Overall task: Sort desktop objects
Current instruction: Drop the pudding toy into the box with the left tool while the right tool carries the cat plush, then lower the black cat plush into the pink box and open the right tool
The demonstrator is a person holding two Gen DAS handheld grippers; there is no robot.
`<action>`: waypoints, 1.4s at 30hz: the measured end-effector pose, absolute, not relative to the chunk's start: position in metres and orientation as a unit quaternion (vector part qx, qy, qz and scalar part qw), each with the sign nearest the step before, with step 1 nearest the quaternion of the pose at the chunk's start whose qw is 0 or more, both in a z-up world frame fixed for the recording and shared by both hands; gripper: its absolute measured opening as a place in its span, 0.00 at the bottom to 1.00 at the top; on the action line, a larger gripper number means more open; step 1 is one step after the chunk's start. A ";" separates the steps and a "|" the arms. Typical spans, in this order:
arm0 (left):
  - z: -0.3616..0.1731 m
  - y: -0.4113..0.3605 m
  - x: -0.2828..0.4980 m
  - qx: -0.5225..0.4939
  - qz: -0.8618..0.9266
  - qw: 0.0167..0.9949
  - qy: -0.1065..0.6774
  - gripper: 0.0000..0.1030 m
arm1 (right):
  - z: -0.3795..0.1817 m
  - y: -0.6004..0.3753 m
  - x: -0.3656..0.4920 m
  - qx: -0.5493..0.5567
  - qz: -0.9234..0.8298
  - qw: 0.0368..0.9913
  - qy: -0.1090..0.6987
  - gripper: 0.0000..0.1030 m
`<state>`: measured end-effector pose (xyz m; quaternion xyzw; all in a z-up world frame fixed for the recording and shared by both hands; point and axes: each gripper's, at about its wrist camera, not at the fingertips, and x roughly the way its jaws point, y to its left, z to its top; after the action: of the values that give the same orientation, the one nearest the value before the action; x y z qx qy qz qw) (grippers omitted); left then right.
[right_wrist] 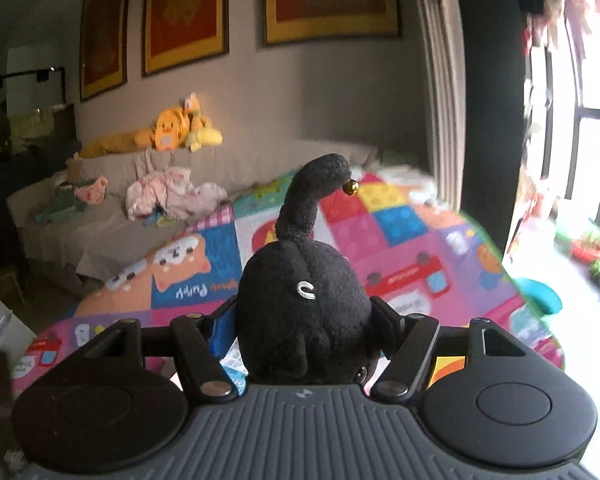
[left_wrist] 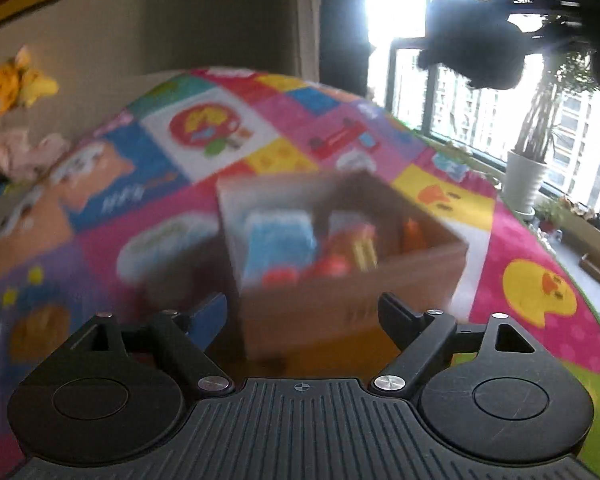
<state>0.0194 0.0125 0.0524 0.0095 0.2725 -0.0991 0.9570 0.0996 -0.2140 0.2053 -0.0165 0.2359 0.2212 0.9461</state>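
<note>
A brown cardboard box (left_wrist: pixel 352 300) stands on the colourful play mat (left_wrist: pixel 204 136), blurred, just beyond my left gripper (left_wrist: pixel 302 312). Inside it lie a blue pack (left_wrist: pixel 278 244), red pieces (left_wrist: pixel 328 268) and an orange thing (left_wrist: pixel 414 236). The left jaws stand open with nothing between the pads. My right gripper (right_wrist: pixel 304 320) is shut on a black plush cat (right_wrist: pixel 300 300), whose tail with a small gold bell (right_wrist: pixel 351 187) sticks up. The left wrist view shows that plush (left_wrist: pixel 472 40) hanging high at the upper right, above the mat.
A grey sofa (right_wrist: pixel 100 216) with heaped clothes (right_wrist: pixel 172 192) and yellow plush toys (right_wrist: pixel 180 128) runs along the wall behind the mat. A white potted plant (left_wrist: pixel 524 184) and a low sill stand by the window at right. Framed pictures hang above.
</note>
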 end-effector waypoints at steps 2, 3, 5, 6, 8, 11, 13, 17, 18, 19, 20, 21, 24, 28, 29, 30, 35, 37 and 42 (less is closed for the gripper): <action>0.047 0.018 0.008 0.002 -0.103 0.954 0.281 0.88 | 0.193 -0.199 0.120 -0.011 0.231 0.936 0.265 0.66; 0.046 0.021 0.004 0.002 -0.106 0.954 0.280 0.91 | 0.185 -0.189 0.132 -0.003 0.238 0.929 0.283 0.66; 0.047 0.023 -0.004 0.006 -0.108 0.956 0.273 0.92 | 0.169 -0.171 0.153 0.009 0.250 0.917 0.310 0.65; 0.048 0.024 -0.008 0.007 -0.107 0.957 0.269 0.92 | 0.162 -0.165 0.160 0.015 0.253 0.913 0.321 0.65; 0.049 0.028 -0.013 0.002 -0.109 0.958 0.265 0.93 | 0.143 -0.153 0.178 0.032 0.263 0.898 0.351 0.66; 0.047 0.033 -0.013 -0.013 -0.110 0.957 0.270 0.93 | 0.109 -0.145 0.206 0.069 0.286 0.865 0.407 0.67; 0.043 0.037 -0.014 -0.023 -0.106 0.955 0.274 0.93 | 0.090 -0.148 0.215 0.092 0.290 0.851 0.429 0.68; 0.038 0.042 -0.013 -0.033 -0.100 0.954 0.282 0.94 | 0.078 -0.160 0.218 0.080 0.247 0.875 0.409 0.75; 0.037 0.043 -0.013 -0.034 -0.099 0.953 0.283 0.94 | 0.079 -0.162 0.215 0.061 0.230 0.886 0.398 0.76; 0.036 0.044 -0.012 -0.036 -0.098 0.953 0.283 0.94 | 0.082 -0.163 0.212 0.043 0.216 0.896 0.387 0.78; 0.035 0.044 -0.012 -0.038 -0.097 0.953 0.284 0.94 | 0.083 -0.165 0.210 0.029 0.204 0.903 0.377 0.81; 0.035 0.044 -0.011 -0.039 -0.097 0.953 0.284 0.95 | 0.084 -0.167 0.209 0.018 0.191 0.909 0.370 0.81; 0.033 0.041 -0.010 -0.039 -0.098 0.951 0.289 0.96 | 0.086 -0.167 0.206 -0.003 0.162 0.919 0.359 0.81; 0.033 0.037 -0.011 -0.034 -0.102 0.951 0.291 0.97 | 0.088 -0.164 0.198 -0.032 0.168 0.930 0.325 0.81; 0.033 0.037 -0.012 -0.033 -0.101 0.951 0.292 0.97 | 0.087 -0.159 0.196 -0.047 0.171 0.932 0.315 0.81; 0.033 0.037 -0.012 -0.033 -0.100 0.951 0.292 0.97 | 0.088 -0.155 0.195 -0.061 0.175 0.932 0.313 0.81; 0.033 0.040 -0.012 -0.039 -0.096 0.950 0.294 0.97 | 0.077 -0.139 0.204 -0.047 0.206 0.909 0.359 0.71; 0.033 0.040 -0.013 -0.041 -0.098 0.950 0.294 0.97 | 0.072 -0.144 0.212 0.018 0.231 0.891 0.390 0.70; 0.034 0.040 -0.013 -0.042 -0.096 0.949 0.298 0.98 | 0.064 -0.171 0.222 0.111 0.246 0.870 0.413 0.70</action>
<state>-0.0128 0.0403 0.0338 -0.0420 0.2976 -0.0958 0.9489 0.2224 -0.1711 0.0637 0.1112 0.4132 0.2458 0.8698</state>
